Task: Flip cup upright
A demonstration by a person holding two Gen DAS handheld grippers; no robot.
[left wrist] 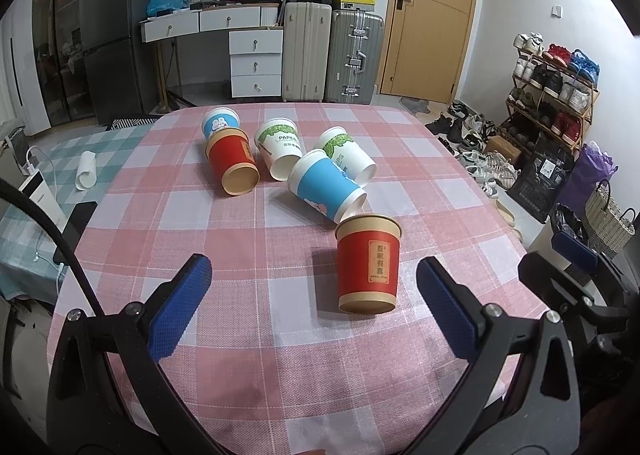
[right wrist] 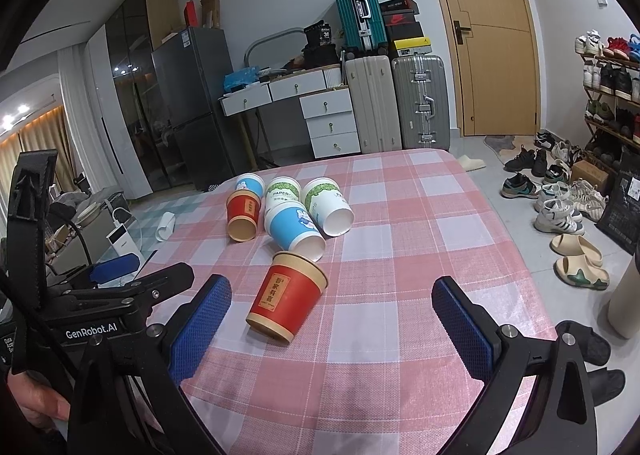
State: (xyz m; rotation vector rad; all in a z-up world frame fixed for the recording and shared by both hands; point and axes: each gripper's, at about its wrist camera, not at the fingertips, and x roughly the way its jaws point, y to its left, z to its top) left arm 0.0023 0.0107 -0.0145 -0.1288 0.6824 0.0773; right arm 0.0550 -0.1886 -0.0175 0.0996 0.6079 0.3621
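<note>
Left wrist view: the left gripper hovers low over a table covered in pink checked cloth, its two blue-padded fingers spread wide and holding nothing. Just ahead, between the fingers and nearer the right one, a red paper cup stands upright, mouth up, with a label of Chinese characters facing the camera. Behind it a blue cup lies on its side, its open mouth almost touching the red cup's rim; farther back lie two green-leaf cups, a second red cup and another blue cup. Right wrist view: the right gripper is likewise wide open and empty, with the upright red cup between its fingers, closer to the left pad. The blue cup lies beyond it. These thin paper cups look light and easily crushed, so a gentle squeeze across the mid-wall seems the safest hold.
</note>
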